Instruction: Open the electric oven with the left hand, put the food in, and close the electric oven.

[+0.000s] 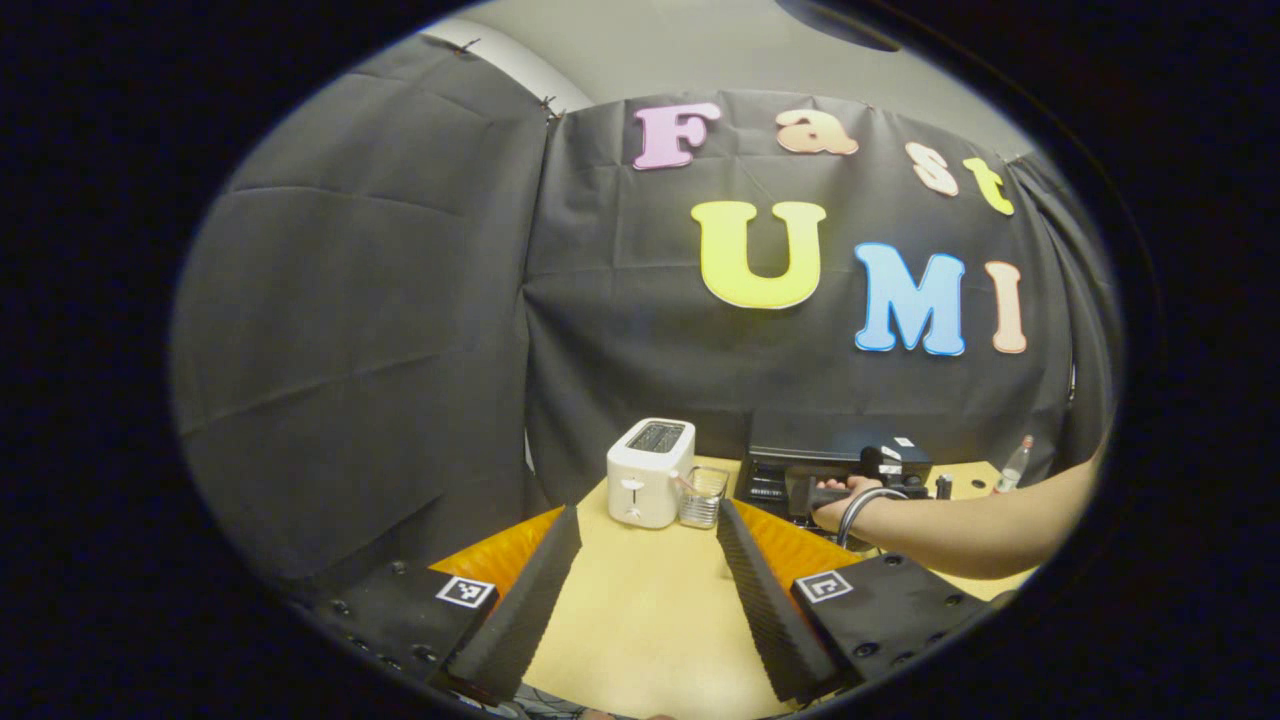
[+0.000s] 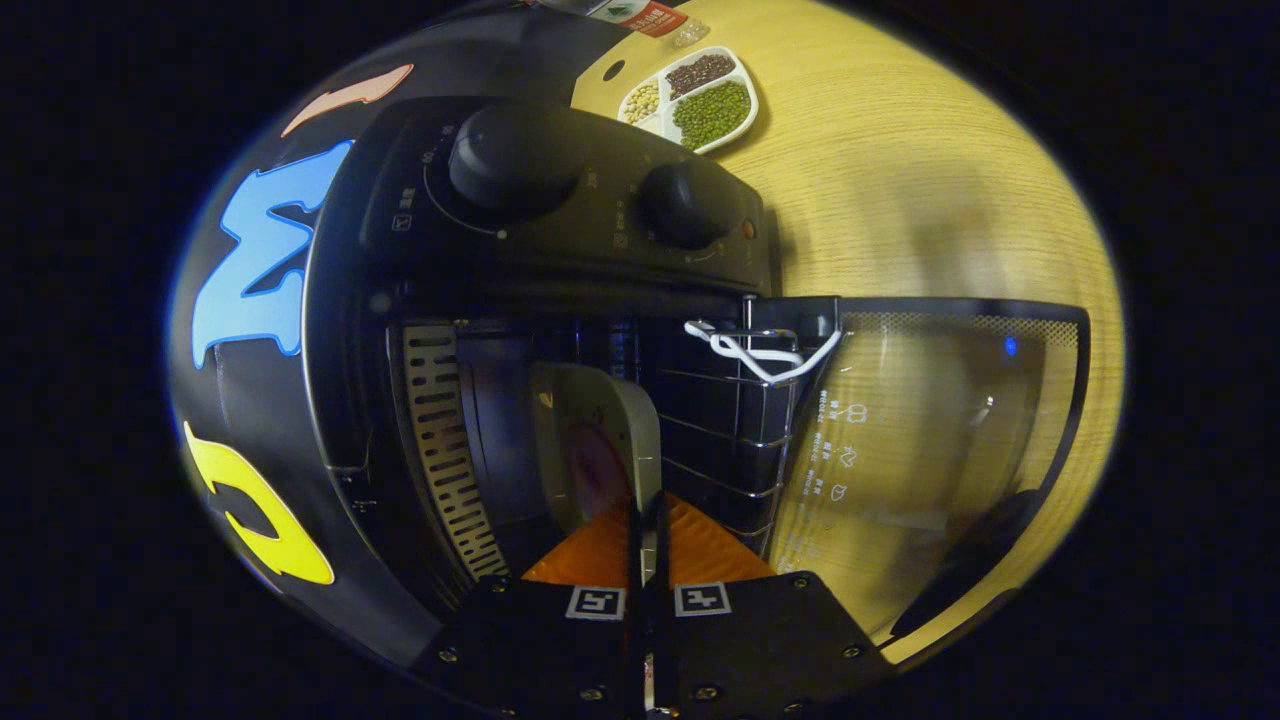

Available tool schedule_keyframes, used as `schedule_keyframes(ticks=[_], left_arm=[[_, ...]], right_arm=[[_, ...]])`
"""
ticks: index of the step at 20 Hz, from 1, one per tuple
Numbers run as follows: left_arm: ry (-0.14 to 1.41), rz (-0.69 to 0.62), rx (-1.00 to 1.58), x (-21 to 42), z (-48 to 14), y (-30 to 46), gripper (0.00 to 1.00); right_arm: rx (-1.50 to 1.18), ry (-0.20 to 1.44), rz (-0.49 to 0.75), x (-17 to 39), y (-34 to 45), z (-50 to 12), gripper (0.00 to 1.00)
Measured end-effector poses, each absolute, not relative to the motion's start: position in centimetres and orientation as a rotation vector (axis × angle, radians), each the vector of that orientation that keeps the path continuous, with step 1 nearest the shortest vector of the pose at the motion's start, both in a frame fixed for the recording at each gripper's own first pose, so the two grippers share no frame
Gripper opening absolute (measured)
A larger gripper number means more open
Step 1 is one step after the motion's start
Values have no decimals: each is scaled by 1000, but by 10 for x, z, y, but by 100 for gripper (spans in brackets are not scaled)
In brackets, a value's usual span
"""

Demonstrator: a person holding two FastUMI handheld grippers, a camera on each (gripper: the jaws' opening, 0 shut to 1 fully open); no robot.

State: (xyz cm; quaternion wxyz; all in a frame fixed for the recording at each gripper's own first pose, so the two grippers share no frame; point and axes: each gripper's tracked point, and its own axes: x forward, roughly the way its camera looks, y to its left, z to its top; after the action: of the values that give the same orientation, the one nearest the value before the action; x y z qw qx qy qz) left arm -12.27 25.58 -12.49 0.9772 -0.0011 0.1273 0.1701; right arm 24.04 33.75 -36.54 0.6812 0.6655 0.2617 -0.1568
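Note:
The black electric oven (image 2: 560,200) stands open, its glass door (image 2: 930,430) folded down flat over the table. My right gripper (image 2: 645,520) is shut on the rim of a pale plate (image 2: 600,420) carrying reddish food (image 2: 595,470). The plate sits inside the oven cavity beside the wire rack (image 2: 720,420). In the left gripper view the oven (image 1: 800,465) is far off at the back right, with a person's hand (image 1: 835,505) holding the other gripper at its front. My left gripper (image 1: 648,510) hangs open over the table, holding nothing.
A white toaster (image 1: 650,470) and a clear glass container (image 1: 703,497) stand left of the oven on the wooden table (image 1: 650,610). A bottle (image 1: 1013,465) is at the back right. A divided dish of beans (image 2: 695,100) lies beyond the oven.

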Motion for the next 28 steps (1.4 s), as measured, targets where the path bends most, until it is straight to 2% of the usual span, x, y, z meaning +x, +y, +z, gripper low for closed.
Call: schedule_keyframes(ticks=[1,4,6,7,8,12,14,15,17,18,19,21,25,28], left_arm=[[261,339,-4,-123,-126,253,94],[251,315,4,-114,-124,245,96],[242,295,9,-102,-121,233,96],[240,283,7,-96,-123,227,93],[244,272,3,-90,-125,222,94],[220,201,-12,-58,-120,192,94],[203,157,-3,-41,-113,180,97],[193,137,1,-31,-109,172,94],[180,108,-1,-13,-101,161,97],[173,99,-4,-3,-99,155,94],[164,100,-3,4,-96,153,97],[158,71,1,18,-94,138,97],[130,31,-4,32,-87,113,97],[88,11,-5,31,-74,97,96]], right_arm=[[1490,598,-347,240,337,-364,5],[1493,628,-317,236,340,-358,7],[1431,673,-248,222,347,-350,19],[1392,694,-208,213,350,-345,23],[1361,708,-180,205,351,-339,32],[1109,849,-45,159,348,-325,34],[962,850,40,145,335,-307,34],[888,833,73,138,326,-297,34],[756,786,118,125,303,-278,34],[690,756,122,119,288,-268,34],[631,717,136,113,275,-257,34],[495,623,146,102,244,-235,33],[246,337,156,80,183,-159,34],[169,130,142,50,140,-95,34]])
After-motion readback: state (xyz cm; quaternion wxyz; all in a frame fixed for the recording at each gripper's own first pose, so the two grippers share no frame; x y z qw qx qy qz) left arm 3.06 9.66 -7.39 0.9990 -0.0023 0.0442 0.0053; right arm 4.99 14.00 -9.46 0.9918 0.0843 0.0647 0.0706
